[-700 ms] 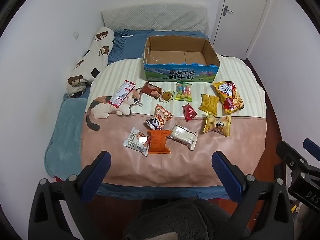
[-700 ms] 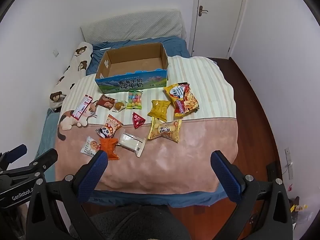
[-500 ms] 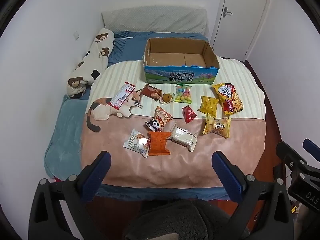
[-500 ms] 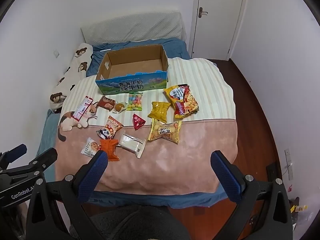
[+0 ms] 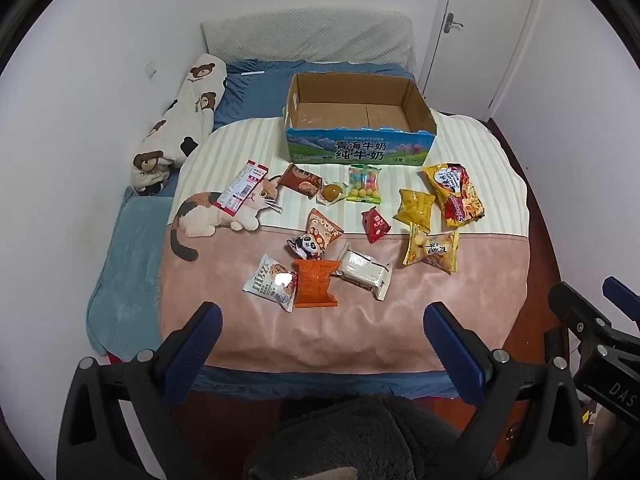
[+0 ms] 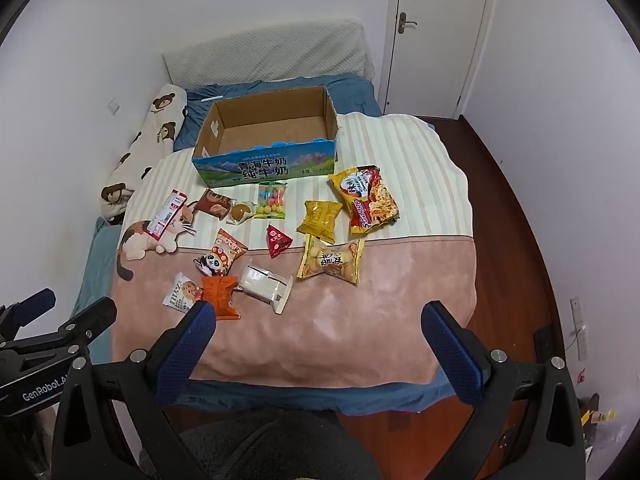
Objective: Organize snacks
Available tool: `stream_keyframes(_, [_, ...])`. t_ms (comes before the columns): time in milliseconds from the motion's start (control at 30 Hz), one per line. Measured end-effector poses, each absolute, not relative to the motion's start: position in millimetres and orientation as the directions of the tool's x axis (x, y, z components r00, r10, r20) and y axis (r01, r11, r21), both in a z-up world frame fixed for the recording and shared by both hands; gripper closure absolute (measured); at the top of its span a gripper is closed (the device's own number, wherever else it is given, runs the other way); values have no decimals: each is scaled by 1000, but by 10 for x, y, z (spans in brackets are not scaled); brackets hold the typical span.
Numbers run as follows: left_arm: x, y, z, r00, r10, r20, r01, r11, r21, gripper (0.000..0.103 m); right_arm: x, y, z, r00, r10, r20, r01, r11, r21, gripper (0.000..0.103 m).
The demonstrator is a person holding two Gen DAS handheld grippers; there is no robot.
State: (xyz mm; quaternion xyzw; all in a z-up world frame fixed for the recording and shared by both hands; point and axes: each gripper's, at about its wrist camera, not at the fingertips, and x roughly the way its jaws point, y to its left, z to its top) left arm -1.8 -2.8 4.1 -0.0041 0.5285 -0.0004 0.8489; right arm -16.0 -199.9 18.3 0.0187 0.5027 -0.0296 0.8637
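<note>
Left wrist view: the left gripper (image 5: pixel 320 344) is spread wide, holding nothing. Snack packets lie in front of the cardboard box (image 5: pixel 360 120) printed 青海牛奶 纯牛奶.

Right wrist view: the right gripper (image 6: pixel 318 344) gapes wide and holds nothing; a Saozoos noodle bag (image 6: pixel 365 199) lies just right of the box (image 6: pixel 266 138); "GenRobot" marks the left gripper.

Left gripper (image 5: pixel 322 344) held level at the near edge of the scene, blue-padded fingers (image 5: pixel 192 346) spread wide apart, gripping nothing. Right gripper (image 6: pixel 320 344) alongside to the right, just as wide open, pads (image 6: pixel 450 346) bare, pointing toward the far side.
</note>
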Motion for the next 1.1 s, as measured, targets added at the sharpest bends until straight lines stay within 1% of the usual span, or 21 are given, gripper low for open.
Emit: stream_keyframes(1100, [-17,-21,40,442,-12,-897,-6,1000,-17,0,-144,-1982,164,488,-29,-872,68,998,5,0])
